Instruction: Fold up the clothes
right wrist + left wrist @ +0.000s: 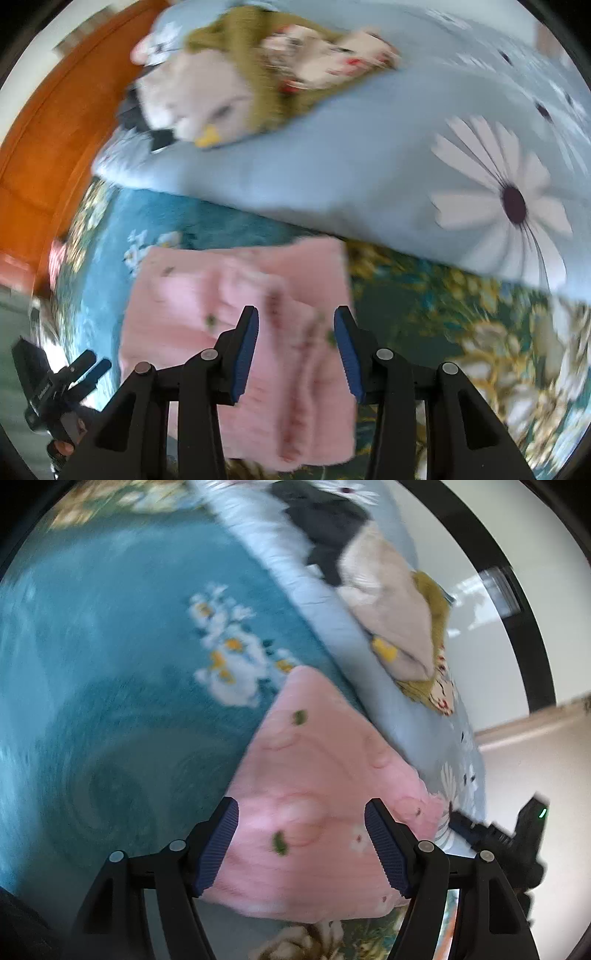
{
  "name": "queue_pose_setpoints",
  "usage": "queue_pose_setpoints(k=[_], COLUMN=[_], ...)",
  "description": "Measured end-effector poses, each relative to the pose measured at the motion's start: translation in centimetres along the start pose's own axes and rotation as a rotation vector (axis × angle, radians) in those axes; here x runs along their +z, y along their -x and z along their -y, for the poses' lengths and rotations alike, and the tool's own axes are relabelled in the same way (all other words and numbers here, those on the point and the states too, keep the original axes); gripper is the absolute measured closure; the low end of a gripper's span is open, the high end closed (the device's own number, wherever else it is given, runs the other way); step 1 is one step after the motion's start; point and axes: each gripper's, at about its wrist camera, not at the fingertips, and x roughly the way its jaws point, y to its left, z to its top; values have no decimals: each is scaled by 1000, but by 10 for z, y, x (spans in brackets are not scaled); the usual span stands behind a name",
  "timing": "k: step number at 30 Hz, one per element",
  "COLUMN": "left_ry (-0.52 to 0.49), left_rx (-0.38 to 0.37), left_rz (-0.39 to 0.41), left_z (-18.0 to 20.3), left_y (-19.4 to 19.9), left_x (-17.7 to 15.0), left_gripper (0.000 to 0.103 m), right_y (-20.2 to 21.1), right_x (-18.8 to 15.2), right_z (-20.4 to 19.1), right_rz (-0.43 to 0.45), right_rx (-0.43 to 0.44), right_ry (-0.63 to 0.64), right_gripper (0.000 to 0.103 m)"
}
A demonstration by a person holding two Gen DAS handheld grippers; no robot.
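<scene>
a: two covers under us, teal blanket (110, 664), then the quilt (369, 166) with a clothes pile (240, 81).
b: and the pink cloth (314, 794)?
a: folded on the blanket. my left gripper (301, 845) and right gripper (295, 354) gape above it, holding nothing.
b: risk?
a: pinching one layer, so it unfolds.

My left gripper (301, 843) hangs wide open over the folded pink garment (317, 797) on the teal floral blanket (110, 664).
</scene>
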Motion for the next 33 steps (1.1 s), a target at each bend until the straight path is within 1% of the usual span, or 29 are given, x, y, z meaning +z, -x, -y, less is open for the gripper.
queue_pose_setpoints(k=[4, 6, 7, 8, 10, 12, 14, 18, 22, 24, 27, 29, 31, 33], left_ry=[-142, -190, -194, -188, -119, -53, -18, 6, 18, 32, 63, 84, 82, 63], left_rx=[-11, 8, 28, 45, 37, 15, 7, -2, -10, -29, -88, -116, -113, -112], left_rz=[-24, -58, -78, -99, -131, -144, -157, -163, -175, -171, -135, -101, -83, -91], left_z=[37, 43, 40, 36, 21, 6, -1, -8, -10, -13, -17, -19, -19, -14], left_y=[-11, -20, -26, -31, -39, -43, -46, -49, -52, -51, -39, -28, -23, -24], left_x=[-8, -16, -20, -23, -24, -24, -25, -28, -30, -29, -27, -26, -25, -26], left_gripper=[28, 28, 28, 28, 28, 28, 28, 28, 28, 28, 28, 28, 27, 27], right_y=[-19, -26, -28, -30, -36, -46, -53, -60, -73, -75, -63, -46, -33, -23], right_x=[4, 1, 0, 3, 12, 17, 19, 20, 24, 25, 24, 18, 8, -9], right_z=[-53, -62, -62, -57, -39, -25, -18, -17, -19, -20, -27, -31, -31, -28], right_rz=[-62, -76, -71, -60, -55, -85, -95, -81, -92, -96, -91, -66, -59, -63], right_rx=[56, 34, 11, -12, -24, 10, 22, 25, 13, 5, -11, 5, 11, 14], right_ry=[188, 258, 279, 276, 222, 157, 118, 86, 75, 67, 83, 108, 121, 127], right_gripper=[59, 59, 59, 59, 59, 59, 59, 59, 59, 59, 59, 59, 59, 59])
